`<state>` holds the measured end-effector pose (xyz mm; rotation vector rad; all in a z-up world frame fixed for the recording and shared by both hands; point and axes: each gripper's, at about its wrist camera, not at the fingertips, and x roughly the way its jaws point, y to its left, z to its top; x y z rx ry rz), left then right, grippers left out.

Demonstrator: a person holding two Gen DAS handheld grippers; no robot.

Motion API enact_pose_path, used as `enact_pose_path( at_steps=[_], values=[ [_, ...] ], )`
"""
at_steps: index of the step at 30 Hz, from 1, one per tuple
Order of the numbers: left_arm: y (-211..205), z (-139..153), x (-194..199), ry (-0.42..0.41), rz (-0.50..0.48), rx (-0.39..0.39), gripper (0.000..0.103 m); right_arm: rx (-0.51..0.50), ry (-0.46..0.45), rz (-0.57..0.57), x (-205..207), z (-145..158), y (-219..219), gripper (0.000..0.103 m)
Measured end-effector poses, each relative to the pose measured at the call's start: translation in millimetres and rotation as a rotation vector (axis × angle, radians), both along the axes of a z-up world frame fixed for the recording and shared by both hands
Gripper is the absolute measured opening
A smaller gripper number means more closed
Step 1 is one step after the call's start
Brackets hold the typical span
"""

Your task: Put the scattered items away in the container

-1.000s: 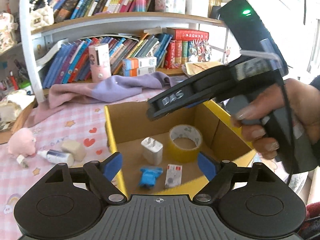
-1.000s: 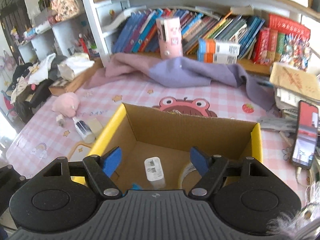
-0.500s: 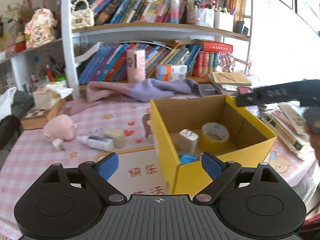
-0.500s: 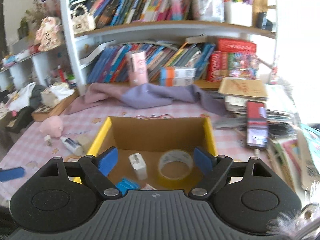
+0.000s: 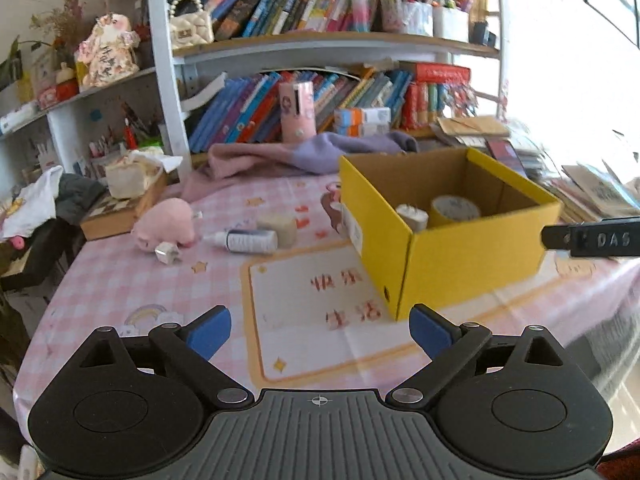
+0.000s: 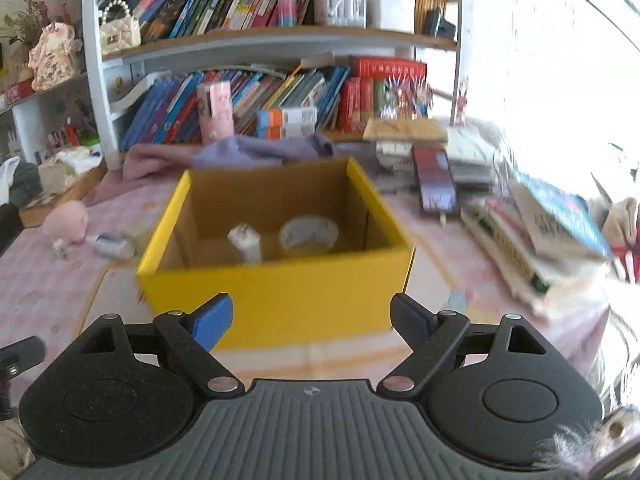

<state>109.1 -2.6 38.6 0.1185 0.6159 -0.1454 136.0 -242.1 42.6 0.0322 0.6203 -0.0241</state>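
Observation:
A yellow cardboard box (image 5: 472,248) stands on the pink checked tablecloth; it also shows in the right wrist view (image 6: 280,292). Inside it are a white charger (image 5: 412,216) and a roll of tape (image 5: 456,208). Left of the box lie a white bottle (image 5: 250,241), a beige block (image 5: 278,229), a pink plush pig (image 5: 166,227) and a small white cube (image 5: 168,253). My left gripper (image 5: 319,330) is open and empty, well back from the box. My right gripper (image 6: 311,320) is open and empty in front of the box.
A bookshelf (image 5: 320,40) runs along the back with a purple cloth (image 5: 304,156) below it. Stacked books (image 6: 532,236) and a phone (image 6: 436,184) lie right of the box. A wooden tray (image 5: 124,204) sits at the left.
Both grippers have pulled back and away from the box, from above it to in front of it. The box's contents are now seen from lower and farther off.

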Motion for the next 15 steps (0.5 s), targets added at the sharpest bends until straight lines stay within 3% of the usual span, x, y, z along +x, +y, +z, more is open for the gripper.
enact_pose_path(
  at_steps=[15],
  values=[
    [33, -9, -43, 0.043, -0.04, -0.005, 0.1, 0.025, 0.053, 0.021, -64, -12, 48, 0.094]
  ],
)
